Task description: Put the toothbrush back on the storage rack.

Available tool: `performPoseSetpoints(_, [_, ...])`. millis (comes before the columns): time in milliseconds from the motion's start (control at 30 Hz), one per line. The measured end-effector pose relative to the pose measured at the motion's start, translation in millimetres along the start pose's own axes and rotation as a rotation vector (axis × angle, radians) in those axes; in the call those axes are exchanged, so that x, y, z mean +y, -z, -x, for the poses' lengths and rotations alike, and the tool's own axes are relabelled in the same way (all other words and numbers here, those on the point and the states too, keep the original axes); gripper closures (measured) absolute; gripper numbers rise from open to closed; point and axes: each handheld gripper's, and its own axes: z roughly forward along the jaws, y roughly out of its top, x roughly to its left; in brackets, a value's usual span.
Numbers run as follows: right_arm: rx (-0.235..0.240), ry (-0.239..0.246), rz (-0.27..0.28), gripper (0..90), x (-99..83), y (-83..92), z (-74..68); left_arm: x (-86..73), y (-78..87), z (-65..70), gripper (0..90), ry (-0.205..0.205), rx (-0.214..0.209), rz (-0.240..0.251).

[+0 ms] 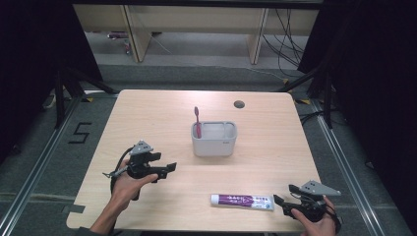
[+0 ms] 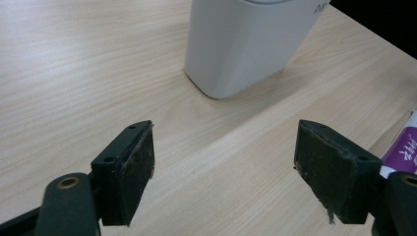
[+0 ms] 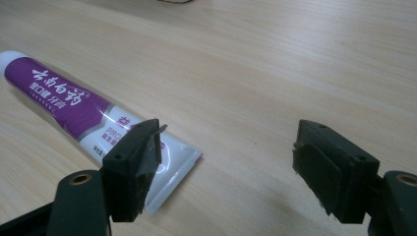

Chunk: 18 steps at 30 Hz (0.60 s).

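A: Pale wood-grain laminate table (image 1: 147,118), matt, with a round cable hole (image 1: 239,104) near the far edge. White plastic holder (image 1: 214,139) stands mid-table: rounded corners, smooth walls, two compartments. Pink toothbrush (image 1: 197,120) upright in its left compartment, head up; the divider likely keeps it from tipping.

B: Noted. Toothpaste tube (image 1: 242,201)?

A: Flat on the table near the front edge, well apart from the holder. Soft laminate tube, purple and white print; the crimped flat tail points toward the right gripper (image 1: 286,194). Lying flat, it offers that thin tail as the easy grab.

B: Gripper states?

A: Right gripper: jaws spread wide, nothing between them. In the right gripper view the tube's tail (image 3: 162,157) sits just behind the left-hand jaw, so alignment is off to one side. Left gripper (image 1: 165,168): jaws wide apart, empty, aimed at the holder, which looms close in the left gripper view (image 2: 246,44). Pads (image 2: 140,162) are black rubber, frayed at the edges.

B: Judgement?

A: Tube into the free right compartment looks like the step in hand
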Motion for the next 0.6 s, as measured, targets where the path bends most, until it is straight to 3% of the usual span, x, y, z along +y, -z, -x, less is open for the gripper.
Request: performPoseSetpoints(600, [0.001, 0.01, -0.002, 26.9, -0.4, -1.6, 0.0, -28.7, 13.4, 0.8, 23.3, 0.0, 0.034, -0.018])
